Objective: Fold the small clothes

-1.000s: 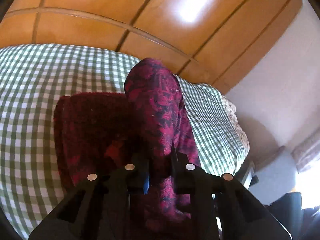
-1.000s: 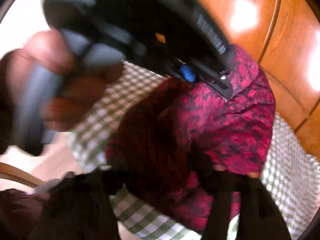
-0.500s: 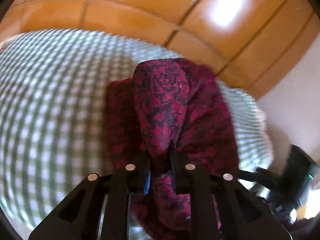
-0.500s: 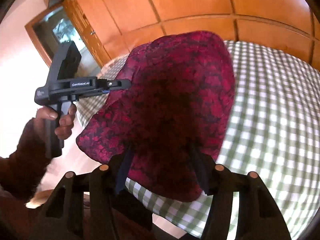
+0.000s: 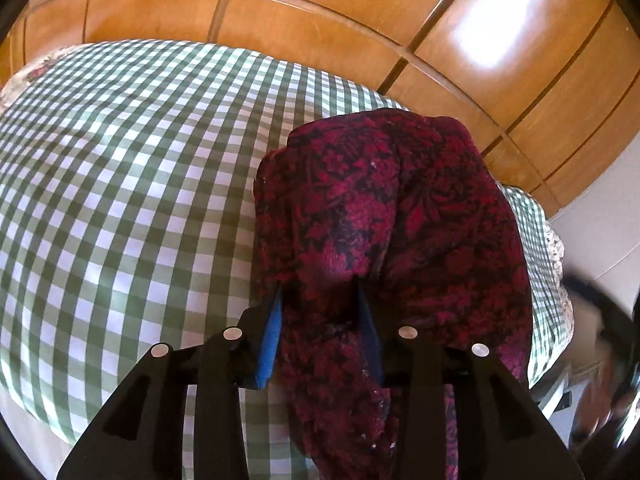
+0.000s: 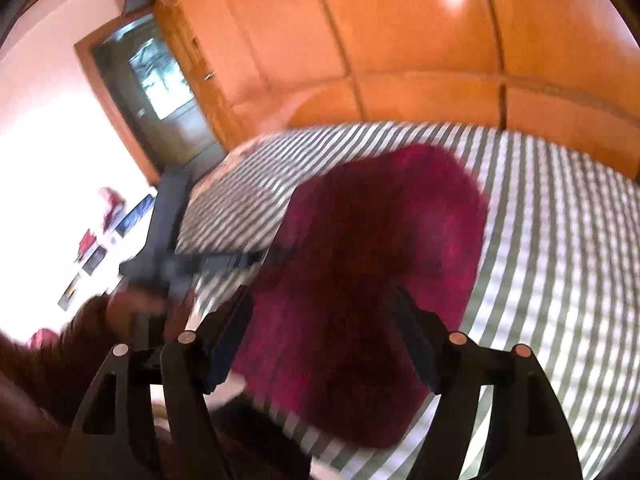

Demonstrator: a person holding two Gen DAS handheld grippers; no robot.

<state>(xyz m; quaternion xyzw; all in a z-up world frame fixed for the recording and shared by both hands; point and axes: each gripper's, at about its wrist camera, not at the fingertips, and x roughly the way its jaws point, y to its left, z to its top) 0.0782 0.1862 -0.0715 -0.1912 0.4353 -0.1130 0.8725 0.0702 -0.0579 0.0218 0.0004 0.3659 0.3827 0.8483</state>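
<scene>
A dark red patterned garment (image 5: 400, 208) lies bunched on the green checked bed cover (image 5: 120, 200), close to the cover's right edge. My left gripper (image 5: 320, 312) is low over its near end. Its jaws are opening, and a fold of the cloth still sits loosely between the blue pads (image 5: 272, 340). The right wrist view is blurred by motion. There the garment (image 6: 372, 260) spreads on the cover (image 6: 560, 240) beyond my right gripper (image 6: 324, 320). Its jaws stand wide and are opening, with nothing pinched. The left gripper (image 6: 224, 260) shows there too, at the garment's left edge, in a person's hand (image 6: 132, 308).
Glossy wooden wardrobe panels (image 5: 320, 20) rise right behind the bed. A doorway (image 6: 160, 80) and a white wall with small pictures (image 6: 100, 240) lie off the bed's left end. A dark blurred shape (image 5: 592, 300) moves past the bed's right edge.
The left jaws, shut on a raised fold of the garment before, have parted and the cloth has sunk onto the bed. The right gripper has drawn back from the garment and rolled.
</scene>
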